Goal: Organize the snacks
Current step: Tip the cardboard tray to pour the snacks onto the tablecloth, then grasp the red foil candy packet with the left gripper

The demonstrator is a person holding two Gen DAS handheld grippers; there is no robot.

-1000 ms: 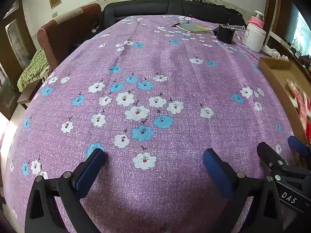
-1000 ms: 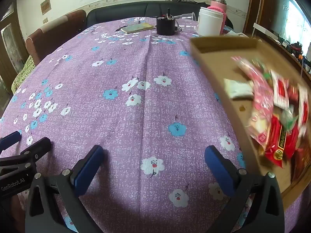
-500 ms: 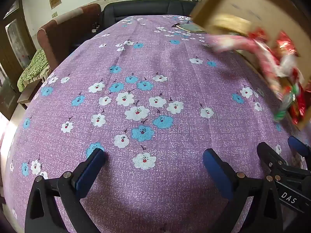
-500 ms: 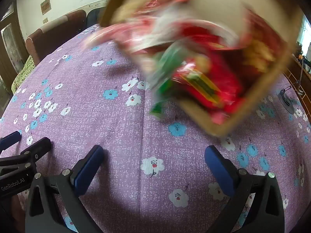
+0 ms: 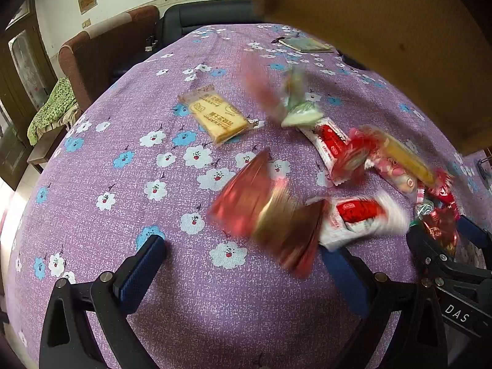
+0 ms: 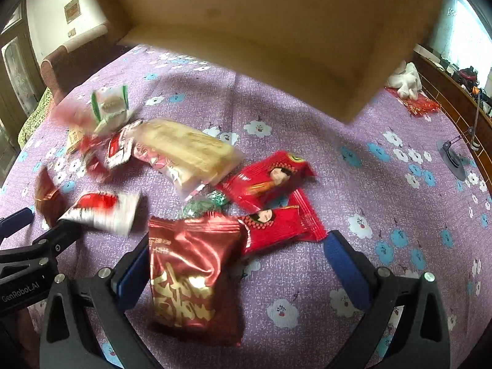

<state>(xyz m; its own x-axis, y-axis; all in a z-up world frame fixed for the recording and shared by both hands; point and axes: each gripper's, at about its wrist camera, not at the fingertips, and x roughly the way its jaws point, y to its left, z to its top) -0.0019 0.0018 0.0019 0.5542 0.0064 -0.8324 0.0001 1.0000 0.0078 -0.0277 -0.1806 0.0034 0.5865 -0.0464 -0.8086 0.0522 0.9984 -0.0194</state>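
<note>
Tipped since a moment ago, the cardboard box (image 6: pixel 261 30) now hangs upturned and empty above the purple tablecloth (image 6: pixel 384 184), its snack packets (image 6: pixel 270 181) spilled beneath it, several blurred. Nearest the box lies a biscuit pack (image 5: pixel 220 115). Left gripper (image 5: pixel 246 273) and right gripper (image 6: pixel 236 264) both gape apart, holding nothing.

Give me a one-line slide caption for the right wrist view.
Upturned cardboard box above snack packets scattered on purple floral tablecloth, open right gripper in foreground.
</note>
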